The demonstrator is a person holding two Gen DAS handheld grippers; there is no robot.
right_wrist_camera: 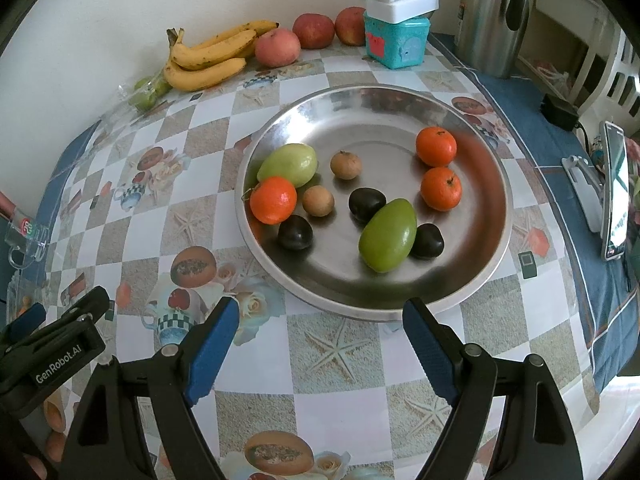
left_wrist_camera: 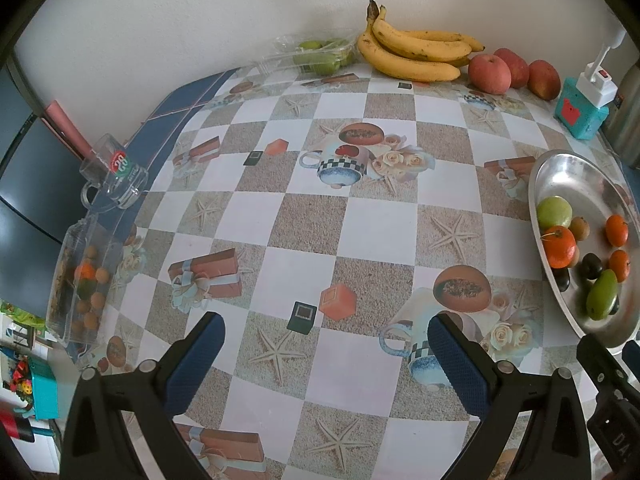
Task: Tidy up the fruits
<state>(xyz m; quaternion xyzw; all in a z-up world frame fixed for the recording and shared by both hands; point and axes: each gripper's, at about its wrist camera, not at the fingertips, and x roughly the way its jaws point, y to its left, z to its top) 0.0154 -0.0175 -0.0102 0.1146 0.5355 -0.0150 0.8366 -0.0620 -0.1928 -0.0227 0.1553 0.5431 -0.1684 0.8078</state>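
Observation:
A steel plate point(right_wrist_camera: 472, 240) holds mixed fruit: three tangerines point(right_wrist_camera: 273, 200), two green mangoes point(right_wrist_camera: 387, 235), three dark plums point(right_wrist_camera: 295, 232) and two small brown longans point(right_wrist_camera: 317, 200). In the left wrist view the same plate point(left_wrist_camera: 560, 168) lies at the right edge. Bananas point(right_wrist_camera: 208, 60) and red apples point(right_wrist_camera: 277, 47) lie along the wall. My right gripper point(right_wrist_camera: 320, 320) hovers open just before the plate's near rim, nothing between its pads. My left gripper point(left_wrist_camera: 326, 334) hangs open over the patterned tablecloth, left of the plate, holding nothing.
A clear box point(left_wrist_camera: 80, 280) with small fruit and a glass mug point(left_wrist_camera: 116, 176) sit at the table's left edge. A bag of green fruit point(left_wrist_camera: 320, 54) lies by the wall. A teal box with a power strip point(right_wrist_camera: 398, 36), a steel flask point(right_wrist_camera: 494, 16) and a phone point(right_wrist_camera: 614, 192) stand to the right.

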